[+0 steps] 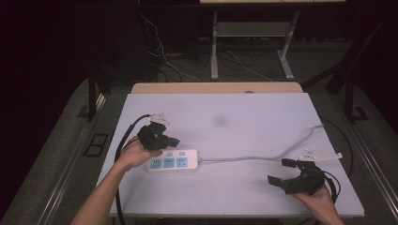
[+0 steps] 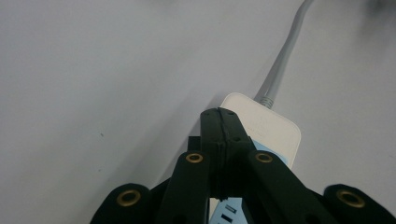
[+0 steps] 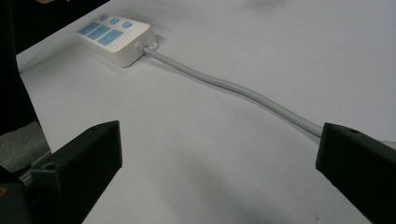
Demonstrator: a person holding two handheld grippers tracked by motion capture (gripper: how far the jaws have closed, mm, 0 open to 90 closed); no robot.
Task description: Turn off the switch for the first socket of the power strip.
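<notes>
A white power strip [image 1: 171,161] with blue sockets lies on the white table [image 1: 244,117], left of centre near the front. Its grey cable [image 1: 253,158] runs right and off the far right edge. My left gripper [image 1: 174,140] hangs just over the strip's far left part with its jaws pressed together and nothing between them. In the left gripper view the tips [image 2: 218,114] overlap the strip [image 2: 266,123], and the cable [image 2: 285,51] leads away. My right gripper [image 1: 279,171] stands open at the front right. Its jaws [image 3: 217,140] frame the cable [image 3: 233,86], with the strip [image 3: 114,37] far off.
A faint dark smudge [image 1: 220,121] marks the table's far middle. A wooden strip [image 1: 216,87] borders the far edge. Beyond it, loose cables [image 1: 164,56] and the legs of another desk [image 1: 214,47] stand on the dark floor.
</notes>
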